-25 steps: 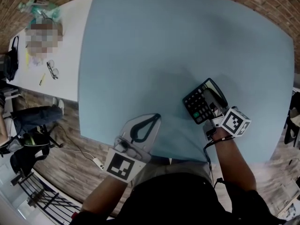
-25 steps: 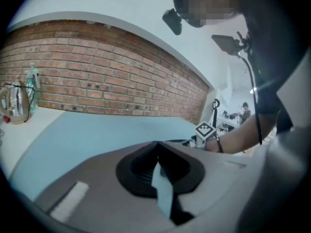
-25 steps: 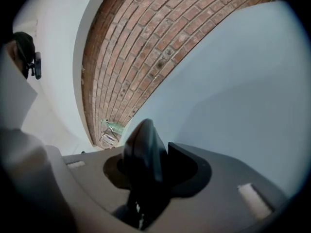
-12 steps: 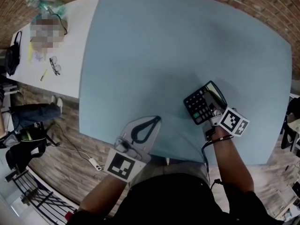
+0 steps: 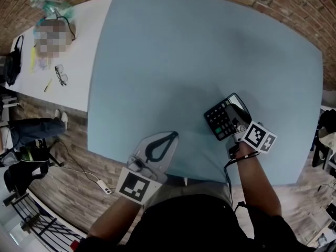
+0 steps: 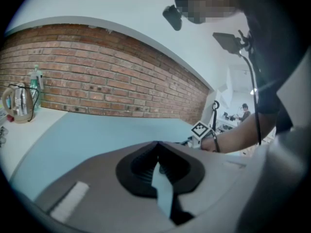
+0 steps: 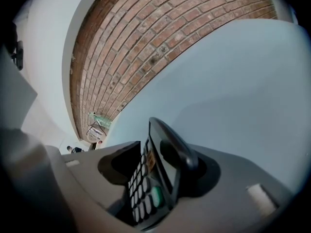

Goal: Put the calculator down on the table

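The blue worktop (image 5: 184, 62) carries only the calculator (image 5: 218, 121), which lies at its near right with its near end between the jaws of the right gripper (image 5: 233, 121). Those jaws have just been opening. In the right gripper view the left pad stands off the keypad and the calculator's back leans on the other jaw, so I judge it released and the task nearly done, with only the gripper left to draw clear. The left gripper (image 5: 170, 136) hovers at the near edge, clenched on nothing. No container stands on this worktop. On the white table at far left are a kettle (image 6: 17, 103) and a bottle (image 6: 34, 76); their contents cannot be told.
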A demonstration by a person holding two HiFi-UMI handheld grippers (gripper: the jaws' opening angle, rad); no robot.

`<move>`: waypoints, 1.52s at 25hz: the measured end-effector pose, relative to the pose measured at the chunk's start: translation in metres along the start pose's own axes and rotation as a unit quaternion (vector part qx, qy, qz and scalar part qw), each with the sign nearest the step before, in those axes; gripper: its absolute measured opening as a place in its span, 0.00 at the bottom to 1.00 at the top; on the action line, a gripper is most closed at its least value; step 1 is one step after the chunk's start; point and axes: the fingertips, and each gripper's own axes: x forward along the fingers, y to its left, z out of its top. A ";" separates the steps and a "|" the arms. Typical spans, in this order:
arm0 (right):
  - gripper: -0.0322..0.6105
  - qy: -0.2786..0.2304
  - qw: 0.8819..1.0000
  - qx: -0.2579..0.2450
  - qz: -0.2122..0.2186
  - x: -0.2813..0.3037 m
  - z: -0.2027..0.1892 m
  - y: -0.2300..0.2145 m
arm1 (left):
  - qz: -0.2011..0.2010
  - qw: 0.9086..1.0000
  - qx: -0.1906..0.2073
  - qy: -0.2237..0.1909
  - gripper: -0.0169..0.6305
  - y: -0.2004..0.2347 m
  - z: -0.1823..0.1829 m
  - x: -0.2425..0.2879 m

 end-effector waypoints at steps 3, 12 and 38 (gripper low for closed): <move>0.44 0.001 1.000 0.003 0.008 0.001 -0.002 0.003 | -0.011 1.000 0.009 0.000 0.03 -0.001 0.001 0.001; 0.54 0.005 1.000 0.012 0.013 -0.001 -0.003 0.004 | -0.027 0.999 0.024 -0.010 0.03 -0.005 0.013 0.005; 0.68 -0.001 0.999 0.012 -0.031 -0.033 -0.027 -0.022 | -0.071 0.995 0.057 -0.028 0.03 -0.029 0.025 -0.005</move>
